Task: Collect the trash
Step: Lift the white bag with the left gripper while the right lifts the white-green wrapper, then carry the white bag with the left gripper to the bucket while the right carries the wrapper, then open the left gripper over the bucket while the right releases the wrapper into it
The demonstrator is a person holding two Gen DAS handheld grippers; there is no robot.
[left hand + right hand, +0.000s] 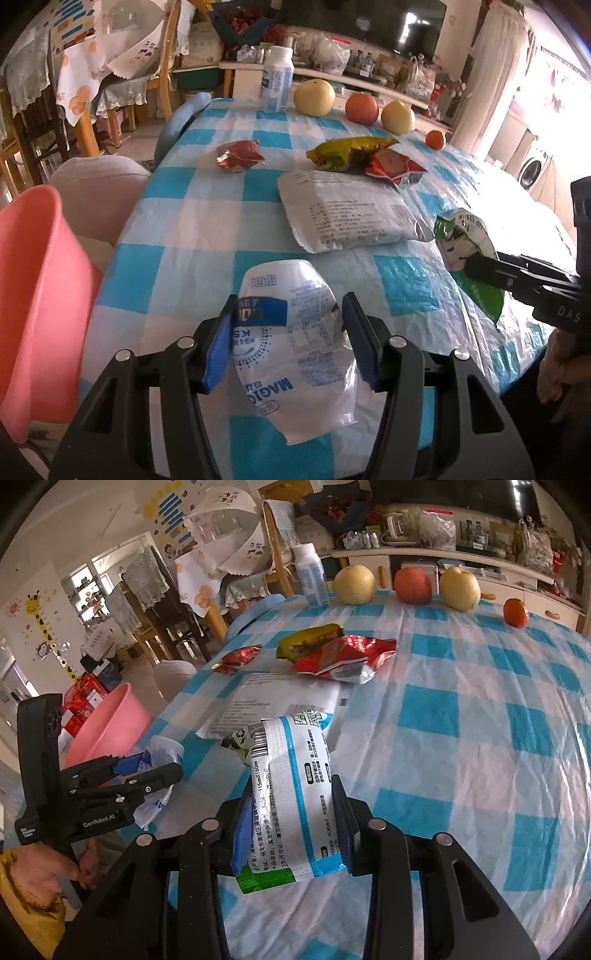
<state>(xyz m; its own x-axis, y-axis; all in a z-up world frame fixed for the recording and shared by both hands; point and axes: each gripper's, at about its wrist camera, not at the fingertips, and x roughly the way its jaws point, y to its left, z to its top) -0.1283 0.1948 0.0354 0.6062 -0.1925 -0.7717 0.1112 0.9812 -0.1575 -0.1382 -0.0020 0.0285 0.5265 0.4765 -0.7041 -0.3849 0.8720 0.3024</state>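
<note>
— Carrying both wrappers to the pink basin (107,723) looks like the step in hand. The left tongs (288,332) are clamped on a crumpled white wrapper with blue print (291,325), lifted just off the checked counter (184,229); the right tongs (291,819) are clamped on a white and blue packet with a green end (291,794).

— How should it go?

— I'd keep both grips firm and swing toward the basin, which sits off the counter's edge at about nine o'clock in the left wrist view. The film is thin and slippery, so tilting could let a wrapper slide from the pads. Let go only once each wrapper is over the rim.

— Anything in the basin already?

— Its inside is hidden from both cameras; I cannot tell. The white bottle (277,81) at twelve o'clock stands upright with its cap on.

— What else is left?

— More trash lies mid-counter: a large white pouch (343,210), a yellow-green wrapper (347,149) touching a red one (395,168), and a small red foil piece (238,155) apart at eleven o'clock. The fruit along the far edge probably stays.
</note>
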